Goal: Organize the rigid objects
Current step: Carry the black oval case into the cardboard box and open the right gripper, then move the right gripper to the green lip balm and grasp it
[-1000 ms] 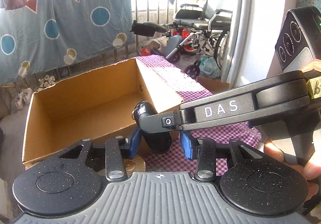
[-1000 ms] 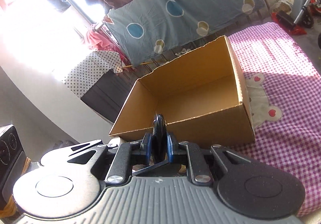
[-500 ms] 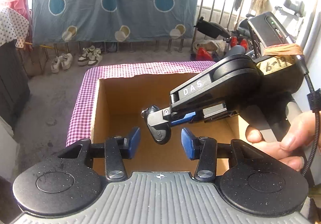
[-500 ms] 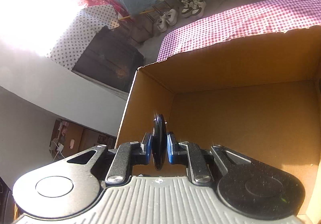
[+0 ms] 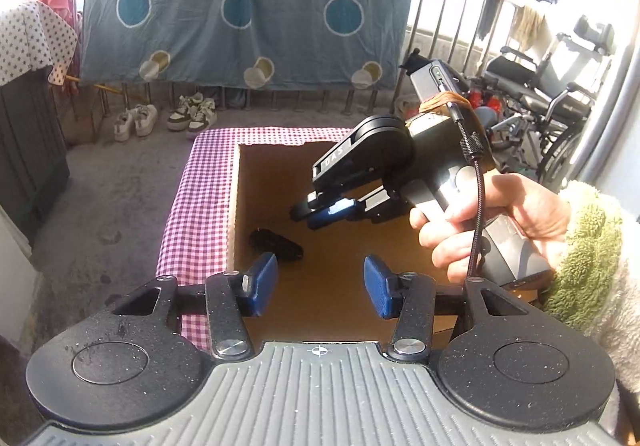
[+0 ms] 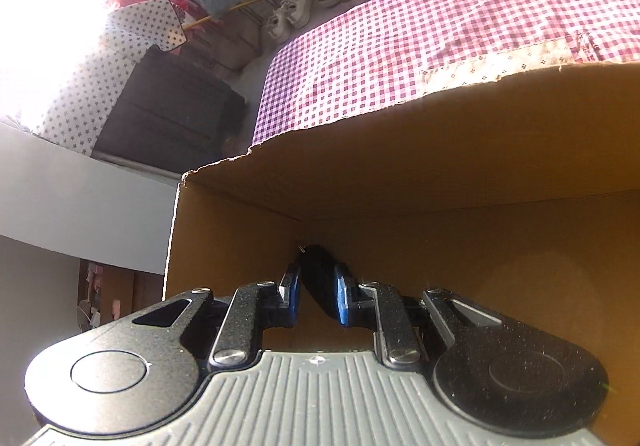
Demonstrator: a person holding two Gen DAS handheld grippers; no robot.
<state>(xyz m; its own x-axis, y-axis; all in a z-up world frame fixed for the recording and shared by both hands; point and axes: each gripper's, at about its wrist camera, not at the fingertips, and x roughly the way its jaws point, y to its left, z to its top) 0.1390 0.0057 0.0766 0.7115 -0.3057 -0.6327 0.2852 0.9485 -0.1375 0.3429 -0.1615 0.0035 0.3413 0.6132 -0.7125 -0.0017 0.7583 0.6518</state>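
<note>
An open cardboard box (image 5: 235,206) stands on a pink checked cloth (image 5: 200,182). A black key fob (image 5: 276,244) lies on the box floor near its left wall. My right gripper (image 5: 316,212), held by a person's hand (image 5: 500,214), hangs inside the box just above and right of the fob. Its jaws are opening and no pad presses on anything. In the right wrist view the fob (image 6: 318,274) shows tilted through the narrow gap of the right gripper (image 6: 318,298), in the box's (image 6: 400,150) corner. My left gripper (image 5: 319,288) hovers over the near edge, its jaws opening and empty.
The checked cloth (image 6: 400,46) reaches past the box's far wall. Beyond it are shoes (image 5: 168,118) on the floor and a blue blanket (image 5: 240,6) over a railing. A wheelchair (image 5: 560,94) stands at the right and a dark cabinet (image 5: 28,150) at the left.
The right gripper sank into the box and the key fob left its jaws for the box floor. The left gripper swung to face the box and its jaws spread wider.
</note>
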